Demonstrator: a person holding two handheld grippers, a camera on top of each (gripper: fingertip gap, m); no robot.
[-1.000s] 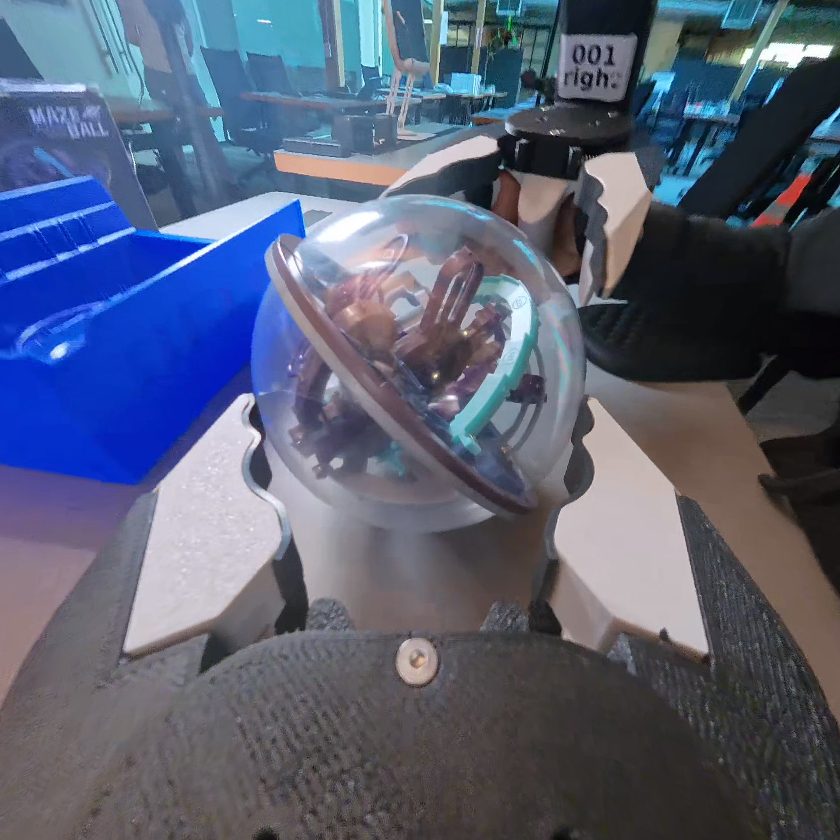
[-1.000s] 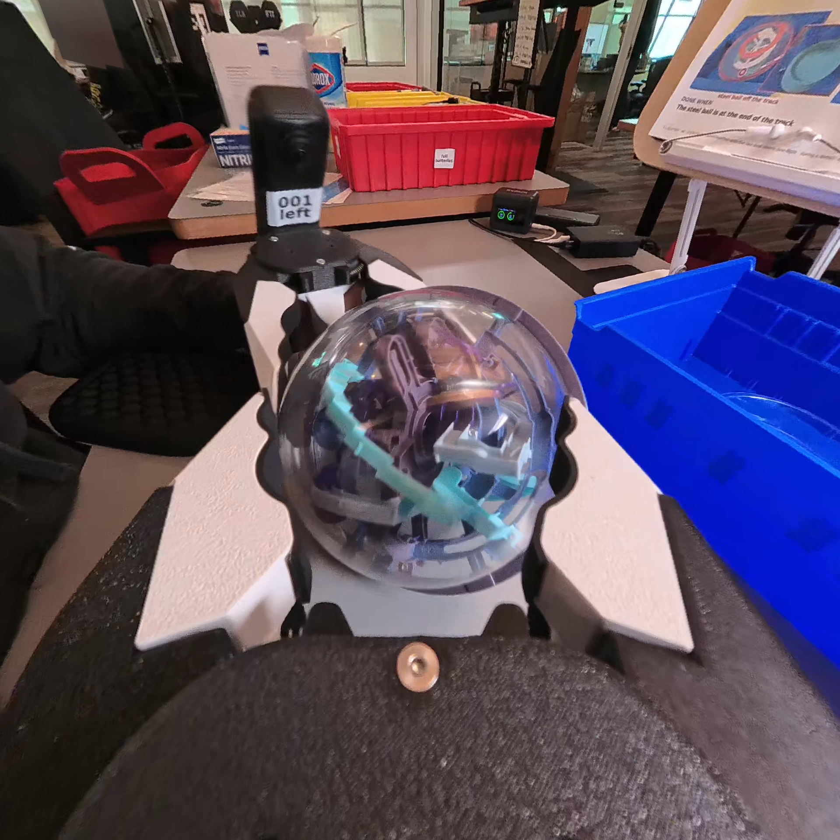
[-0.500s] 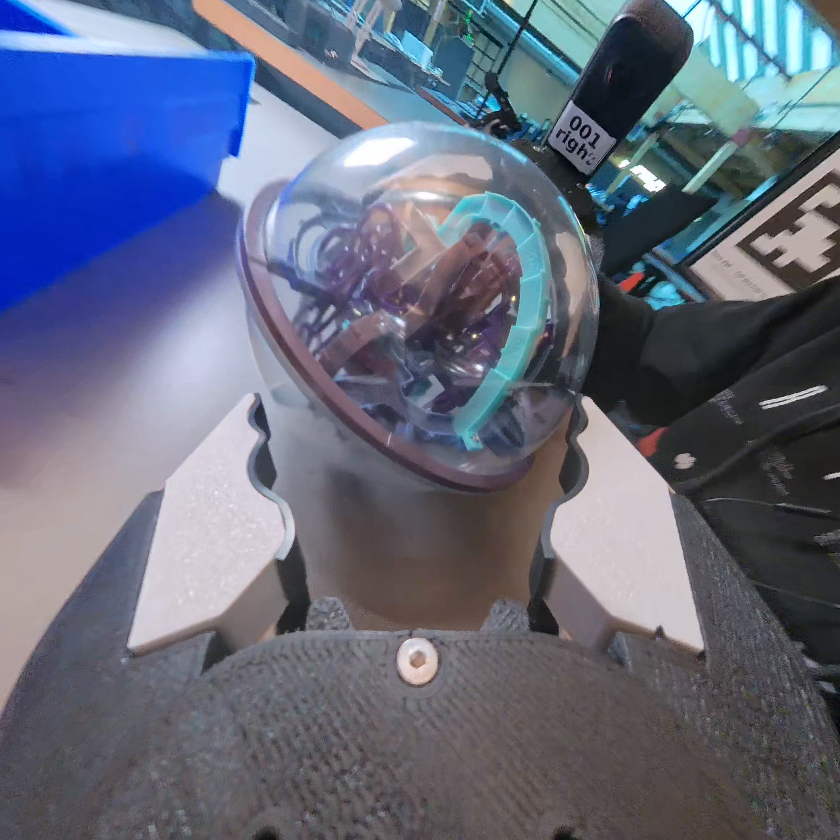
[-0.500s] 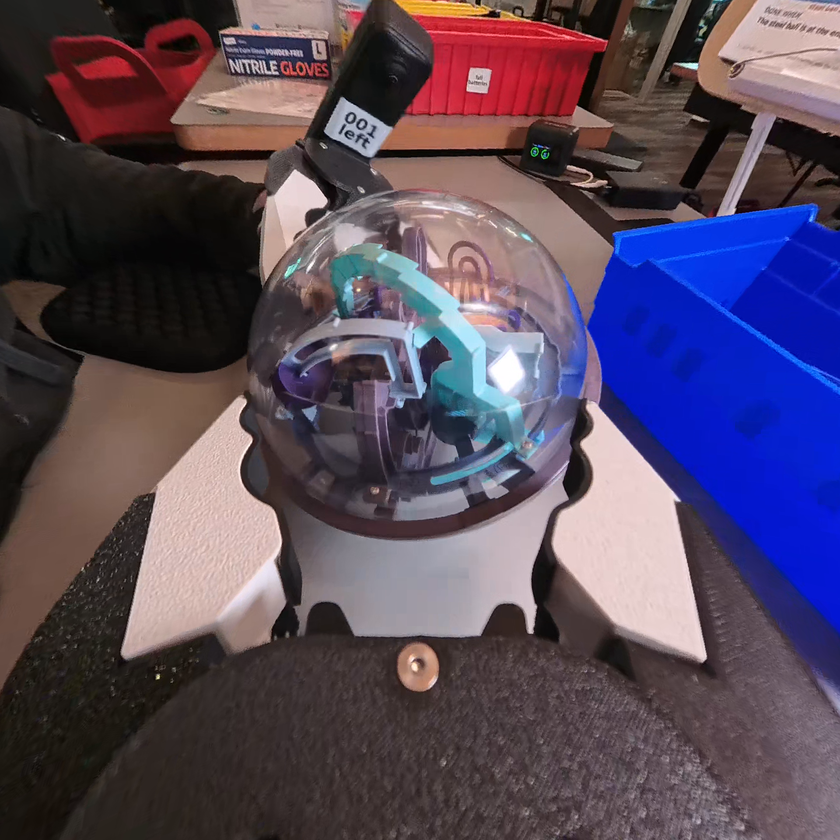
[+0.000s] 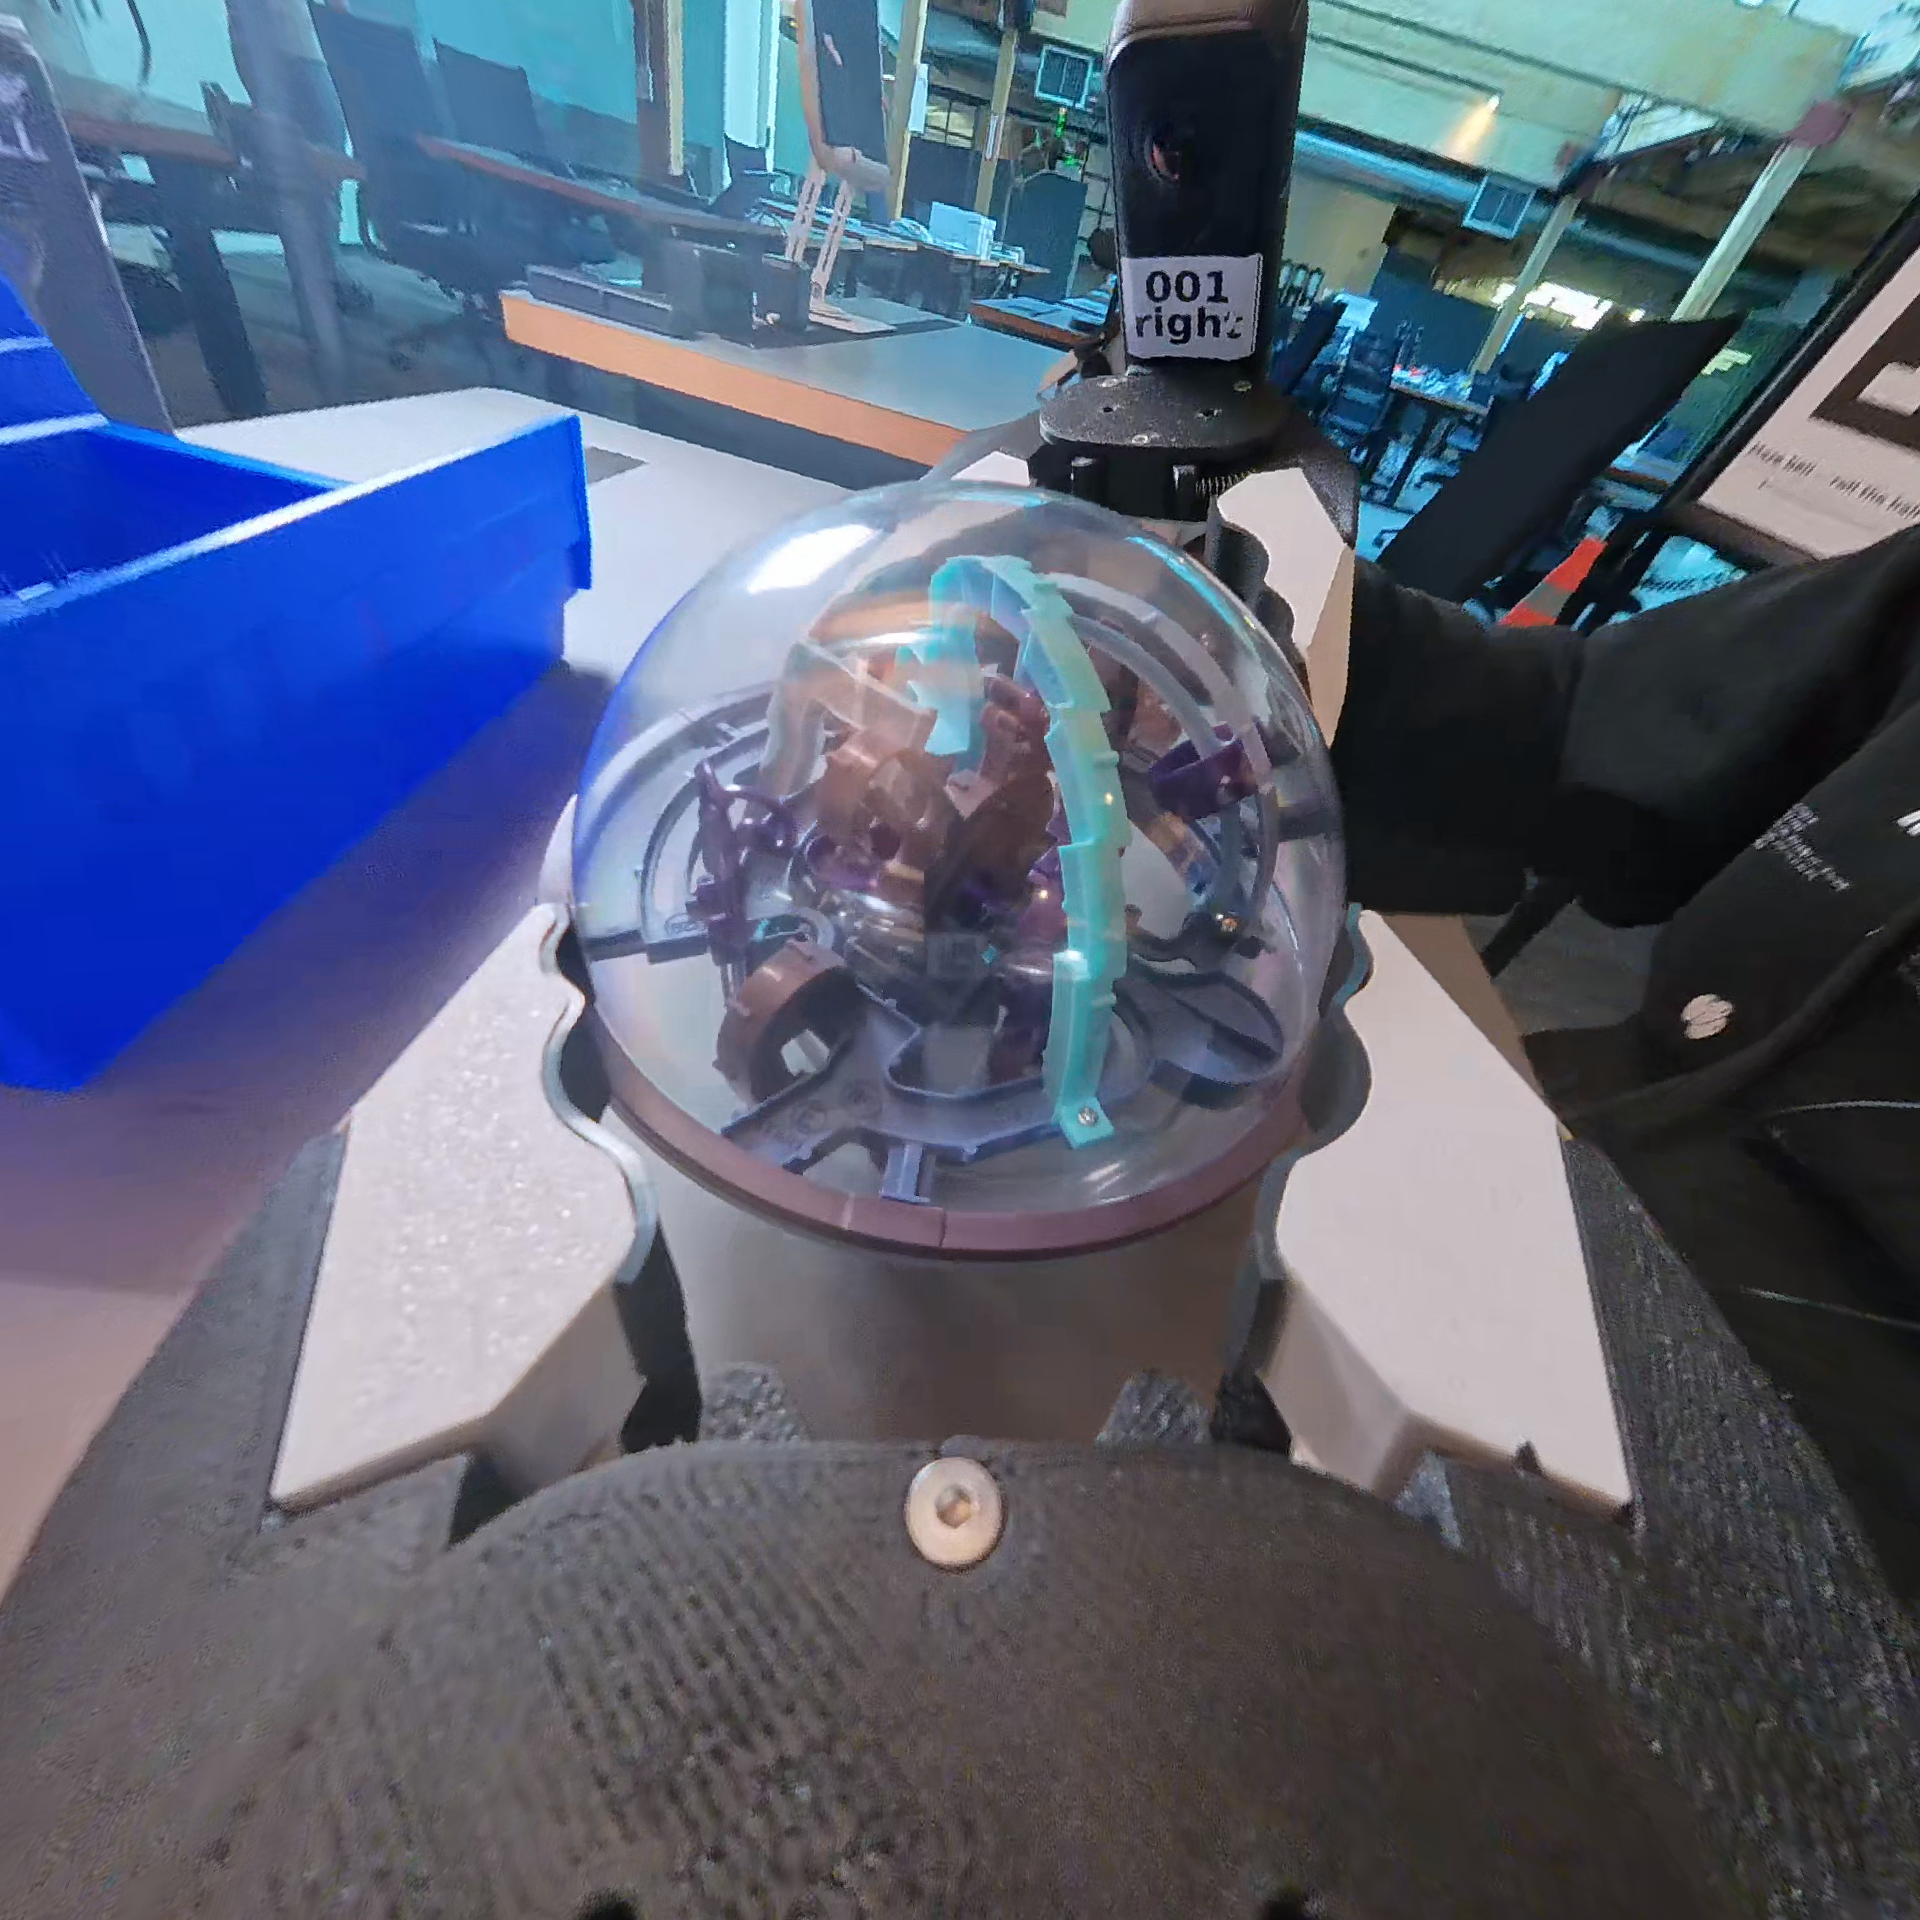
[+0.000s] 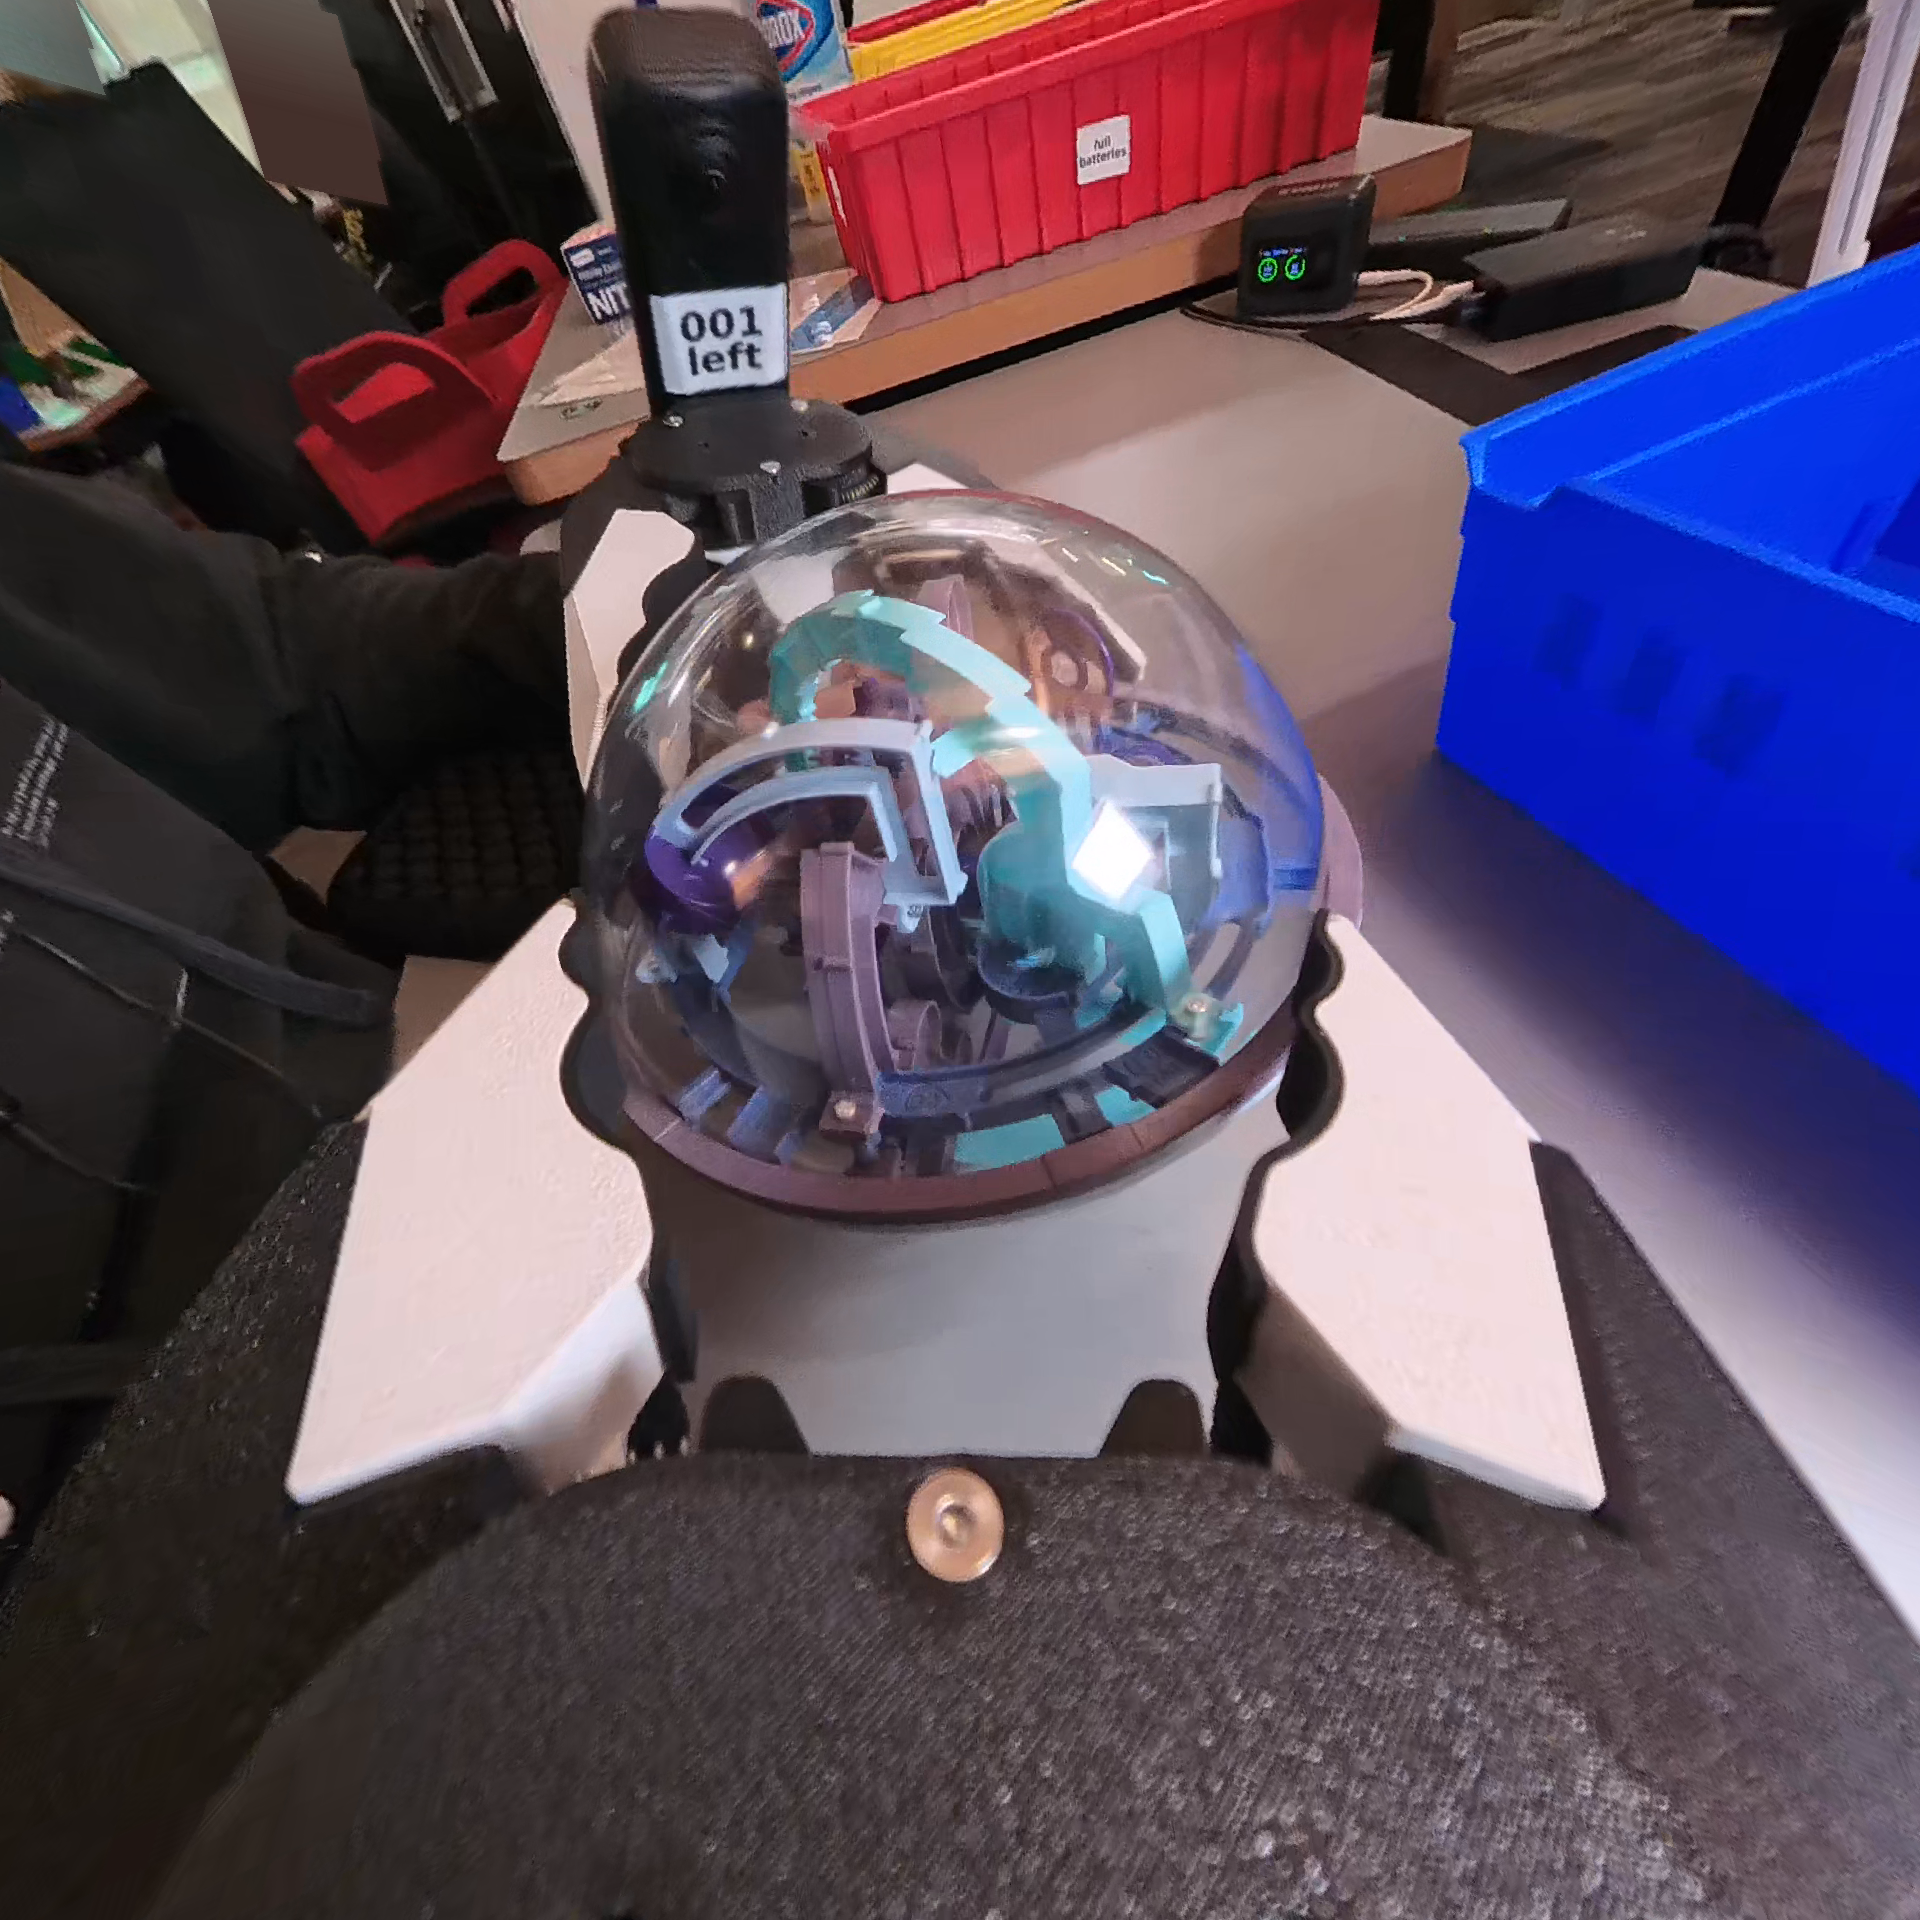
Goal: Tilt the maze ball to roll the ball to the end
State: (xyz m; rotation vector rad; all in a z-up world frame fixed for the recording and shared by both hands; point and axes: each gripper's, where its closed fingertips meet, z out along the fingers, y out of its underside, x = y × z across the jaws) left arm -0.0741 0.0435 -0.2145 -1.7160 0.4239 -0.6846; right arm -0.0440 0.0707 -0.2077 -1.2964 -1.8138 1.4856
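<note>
hold: left tongs (image 5: 951, 997) and right tongs (image 6: 951, 987) both clamped on maze ball (image 5: 956, 862)
done: ball lifted, seam roughly level
left: steel ball not spotted; rolling seems unfinished

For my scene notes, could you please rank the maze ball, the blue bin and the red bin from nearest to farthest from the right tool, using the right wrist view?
1. maze ball, between its fingers.
2. blue bin, right.
3. red bin, far back.

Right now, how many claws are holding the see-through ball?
2. The left claw grips one side of the clear plastic maze ball; the right claw grips the opposite side.
</note>
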